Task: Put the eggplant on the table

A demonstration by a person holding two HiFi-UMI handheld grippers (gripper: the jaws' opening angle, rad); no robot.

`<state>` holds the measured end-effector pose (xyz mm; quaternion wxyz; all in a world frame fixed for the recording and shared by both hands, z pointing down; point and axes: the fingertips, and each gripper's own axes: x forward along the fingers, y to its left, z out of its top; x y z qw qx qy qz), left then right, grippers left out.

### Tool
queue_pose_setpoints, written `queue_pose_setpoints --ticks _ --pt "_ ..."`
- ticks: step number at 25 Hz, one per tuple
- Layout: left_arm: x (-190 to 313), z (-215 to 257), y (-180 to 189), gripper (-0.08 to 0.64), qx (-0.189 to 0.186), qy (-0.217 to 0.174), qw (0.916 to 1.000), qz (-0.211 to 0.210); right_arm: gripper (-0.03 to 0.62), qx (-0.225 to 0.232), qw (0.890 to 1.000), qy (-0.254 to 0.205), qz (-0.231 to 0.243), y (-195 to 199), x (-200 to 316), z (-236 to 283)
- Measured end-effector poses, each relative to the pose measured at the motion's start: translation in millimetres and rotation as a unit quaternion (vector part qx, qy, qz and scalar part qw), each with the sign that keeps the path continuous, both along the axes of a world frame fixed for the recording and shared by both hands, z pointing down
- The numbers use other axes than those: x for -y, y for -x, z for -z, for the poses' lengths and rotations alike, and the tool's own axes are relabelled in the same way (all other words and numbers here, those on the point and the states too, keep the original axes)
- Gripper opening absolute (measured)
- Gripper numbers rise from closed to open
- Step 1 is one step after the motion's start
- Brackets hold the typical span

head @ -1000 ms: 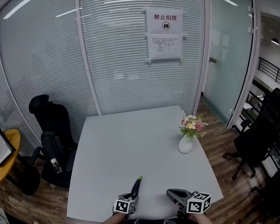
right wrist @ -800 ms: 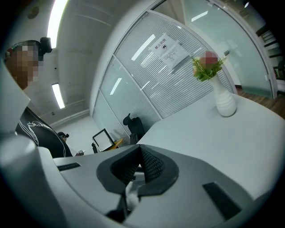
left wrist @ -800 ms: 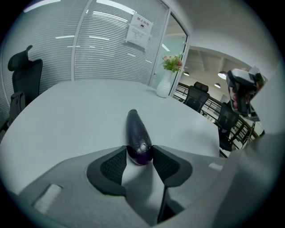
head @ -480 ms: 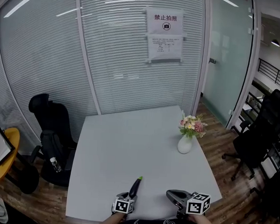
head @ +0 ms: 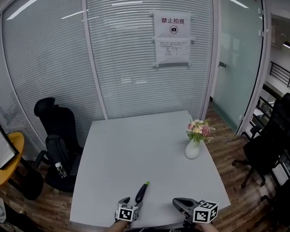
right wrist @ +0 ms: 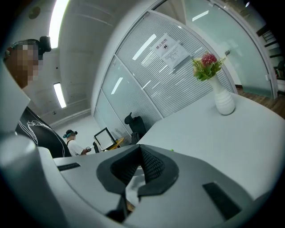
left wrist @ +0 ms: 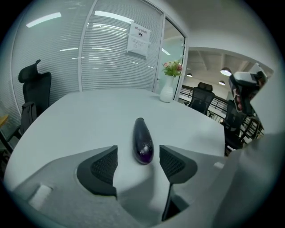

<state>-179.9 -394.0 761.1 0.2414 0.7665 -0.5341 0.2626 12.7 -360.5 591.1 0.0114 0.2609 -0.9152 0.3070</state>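
— Eggplant [left wrist: 142,141] first: do we count it as placed? It lies flat on the white table [head: 133,146], green stem end pointing away from us, its dark rounded end towards us

— We do, near enough. Our left gripper [left wrist: 138,165] has its jaws opening, with the eggplant's near end between them, and we see table on both sides of it, so neither pad presses on it. The putting-down looks done; what we judge is left is to draw the left gripper back clear of it

— And our right gripper [right wrist: 140,167]?

— Its jaws are together with nothing in them, and it hangs over the near right part of the table, apart from the eggplant

— How are we for edges?

— The eggplant sits near the table's front edge, close to us, but not on it; it could roll if we nudge it on the way out, so we would pull straight back along its length

— Room otherwise?

— Plenty. The tabletop beyond is bare up to the white vase of flowers [head: 192,148], well apart at the far right, and the black office chair [head: 57,128] stands off the left side
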Motion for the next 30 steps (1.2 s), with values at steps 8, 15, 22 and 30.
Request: queue_pose_setpoints --ticks 8,15,22,30 --pt "-19.6 63.6 11.6 0.279 -0.033 -0.059 0.997 0.039 0.009 -0.006 1.0 -0.015 0.013 4.5 -20.1 5.2" --pt "-53.0 122.4 -23.6 0.223 -0.121 -0.099 0.9876 -0.01 0.009 -0.017 0.999 -0.037 0.026 6.7 -38.9 12.7" --pt "-88.7 184.1 -69.2 0.085 -0.184 -0.148 0.9678 -0.087 0.009 -0.01 0.998 -0.049 0.024 5.3 -52.9 21.1" --pt "-123.2 213.7 -92.9 0.018 -0.218 -0.161 0.9536 -0.132 0.009 -0.008 0.994 -0.089 0.055 12.3 -79.9 35.8"
